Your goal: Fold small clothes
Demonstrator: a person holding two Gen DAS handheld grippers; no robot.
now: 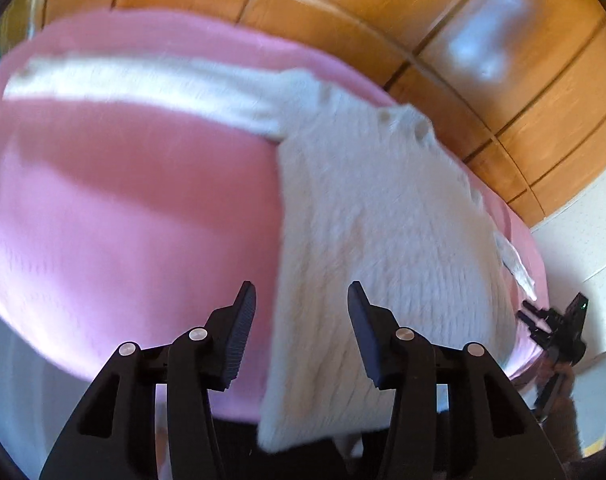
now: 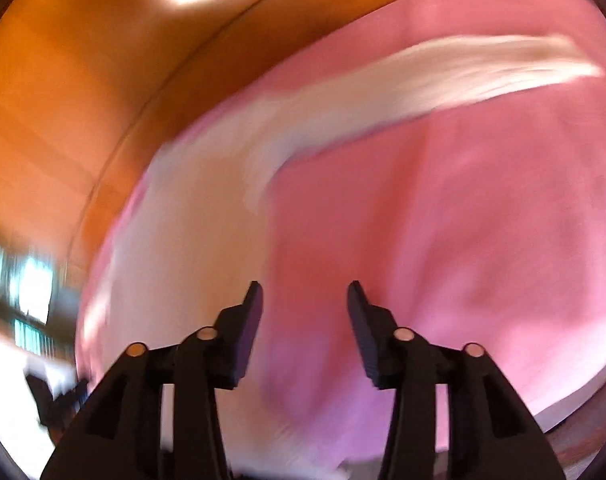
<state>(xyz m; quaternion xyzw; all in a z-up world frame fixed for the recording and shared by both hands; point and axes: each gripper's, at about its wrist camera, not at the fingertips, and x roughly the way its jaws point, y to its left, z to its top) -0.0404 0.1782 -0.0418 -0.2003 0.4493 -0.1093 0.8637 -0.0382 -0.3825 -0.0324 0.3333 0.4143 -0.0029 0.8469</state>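
Garment: white fuzzy knit cardigan with small buttons (image 1: 363, 216) lies flat on the pink cloth-covered round table (image 1: 123, 200), body toward the near right edge, hem hanging just over that edge.
Sleeve: one long white sleeve (image 1: 143, 88) stretches leftward from the cardigan body across the pink cloth, probably laid out so it can be folded in.
Left gripper: black two-finger left gripper (image 1: 301, 332) hovers above the cardigan's left edge, jaws apart and empty, seemingly lined up to pinch that edge.
Right gripper: black right gripper (image 2: 305, 328) hangs over bare pink cloth just beside the cardigan body (image 2: 191, 280), jaws likewise spread, holding nothing.
Surroundings: wooden plank floor (image 1: 523, 92) shows beyond the table.
Hidden or unclear: the right wrist view is heavily motion-blurred; the second sleeve is not visible; the cardigan's hem is cut off behind the grippers.
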